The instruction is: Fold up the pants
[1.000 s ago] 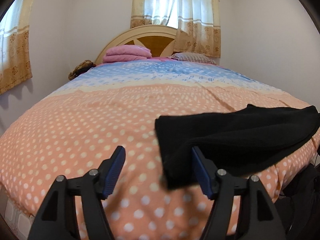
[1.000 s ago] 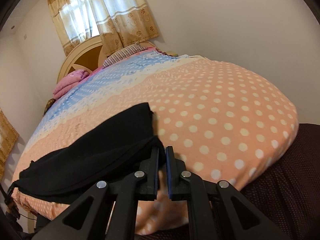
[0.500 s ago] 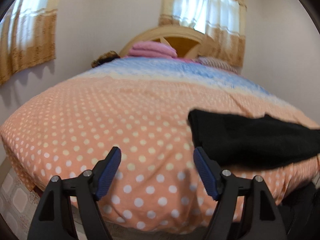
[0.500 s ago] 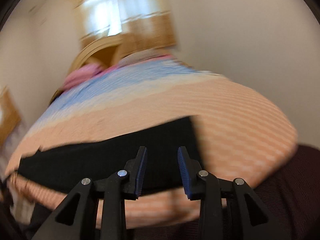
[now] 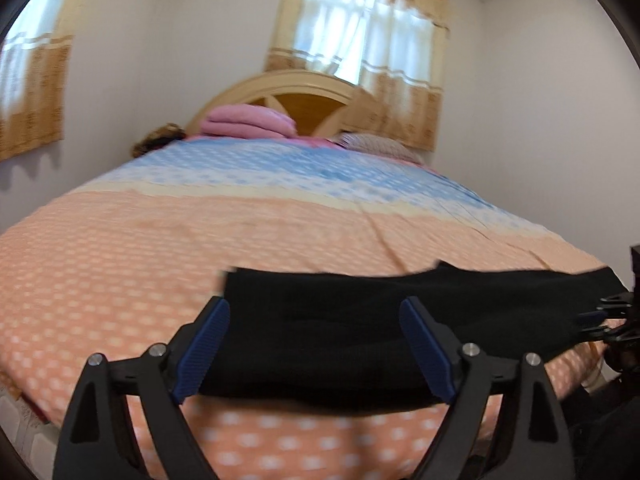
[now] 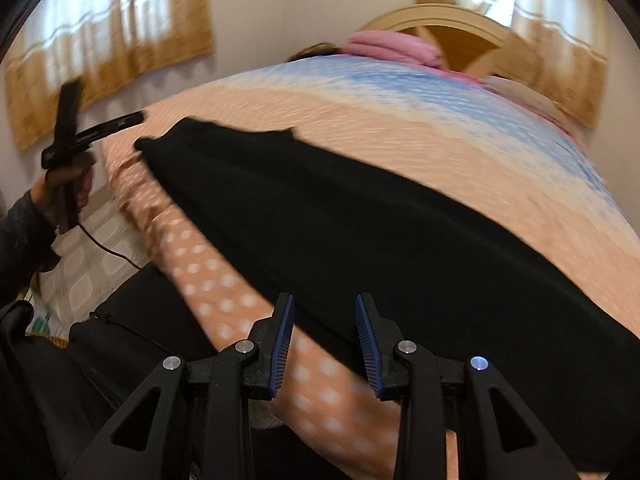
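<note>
Since a second ago, both grippers are swinging leftward and the right one is now released. Left gripper (image 5: 314,350) is hovering wide open, jaws straddling the near end of the black pants (image 5: 360,332), gripping nothing. Pants are lying flat along the bed (image 5: 200,240) near its foot edge. Right gripper (image 6: 325,346) is hovering partly open over the pants' edge, empty.

1. Daylight enters through the curtained window (image 5: 362,52) at 12 o'clock; the panes are blown out white.
2. The room is evenly bright, with soft shadows.
3. Motion blur smears the bedspread (image 6: 400,128) dots, more strongly in the right wrist view.
4. Fisheye bending and a dark vignette mark all edges.
</note>
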The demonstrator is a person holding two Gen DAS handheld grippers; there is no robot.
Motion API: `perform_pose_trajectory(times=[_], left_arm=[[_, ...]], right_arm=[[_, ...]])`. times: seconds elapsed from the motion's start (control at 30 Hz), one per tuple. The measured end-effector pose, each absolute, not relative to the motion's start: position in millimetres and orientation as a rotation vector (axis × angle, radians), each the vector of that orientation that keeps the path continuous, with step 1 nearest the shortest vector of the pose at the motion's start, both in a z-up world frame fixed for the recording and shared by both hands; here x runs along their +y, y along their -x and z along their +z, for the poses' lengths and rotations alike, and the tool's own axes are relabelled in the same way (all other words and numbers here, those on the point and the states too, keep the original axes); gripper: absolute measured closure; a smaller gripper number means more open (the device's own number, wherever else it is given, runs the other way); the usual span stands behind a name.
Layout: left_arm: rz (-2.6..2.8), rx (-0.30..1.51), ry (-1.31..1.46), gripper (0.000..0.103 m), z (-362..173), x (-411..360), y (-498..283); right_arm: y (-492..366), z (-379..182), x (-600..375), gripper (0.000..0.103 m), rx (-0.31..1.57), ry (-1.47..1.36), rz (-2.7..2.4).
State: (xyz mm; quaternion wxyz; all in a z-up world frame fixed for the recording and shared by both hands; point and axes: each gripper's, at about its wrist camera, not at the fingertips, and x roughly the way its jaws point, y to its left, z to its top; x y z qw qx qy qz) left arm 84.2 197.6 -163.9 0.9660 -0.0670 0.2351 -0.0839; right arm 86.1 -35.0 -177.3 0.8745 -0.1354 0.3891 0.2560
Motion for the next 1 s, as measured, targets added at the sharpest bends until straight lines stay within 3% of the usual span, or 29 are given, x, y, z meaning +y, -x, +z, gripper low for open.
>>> perform_pose_trajectory(times=[0.3,0.37,0.4,0.43,1.0], left_arm=[[-0.219,0.587,0.115,0.013,-195,164,-108],[-0.218,0.605,0.137,0.013,-200,166,-106],[-0.221,0.600,0.142,0.013,-199,167,-104],[-0.221,0.600,0.142,0.013,-199,165,-103],[-0.215,0.578,0.121,0.013,-184,158,-92]], right_arm=[[-104,-200,-16,0.070,0.810,0.390,0.532],[-101,-198,-15,0.080,0.797,0.413,0.511],[-100,-196,-16,0.095,0.792,0.412,0.508],[-99,-193,-17,0.098,0.788,0.401,0.509],[-91,-190,-41,0.099,0.835,0.297,0.497]])
